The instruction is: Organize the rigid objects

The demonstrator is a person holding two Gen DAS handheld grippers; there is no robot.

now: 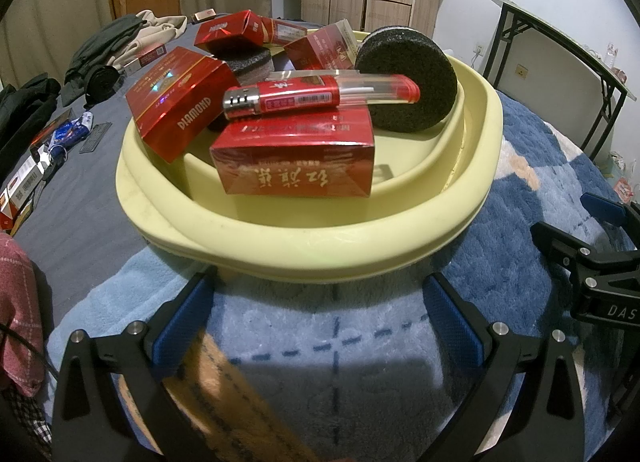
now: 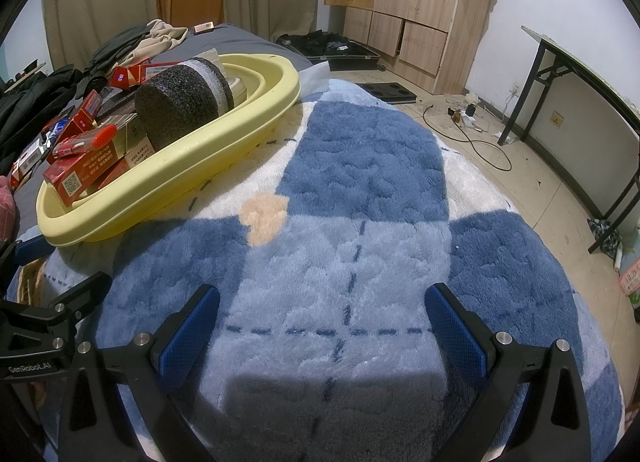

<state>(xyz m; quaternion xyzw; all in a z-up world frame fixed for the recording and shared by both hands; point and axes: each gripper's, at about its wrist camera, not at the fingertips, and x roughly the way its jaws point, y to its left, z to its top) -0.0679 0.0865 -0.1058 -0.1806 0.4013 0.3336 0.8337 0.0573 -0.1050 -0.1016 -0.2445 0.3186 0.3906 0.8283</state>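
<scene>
On the blue patchwork blanket [image 1: 340, 326] sits my yellow basin [image 1: 312, 238], already heaped: red cigarette packs [image 1: 294, 166], a red lighter [image 1: 316, 96] lying across the top one, and a round black sponge [image 1: 408, 78] leaning on the far wall, I reckon because the floor is full. My left gripper [image 1: 320, 318] hangs just short of the rim, jaws spread, though a tan strip I can't identify lies against its left finger. The right gripper [image 2: 322, 322] is wide open and empty over bare blanket. The right view alone shows the sponge's pale layers; the left alone shows loose packs [image 1: 24, 186] outside.
</scene>
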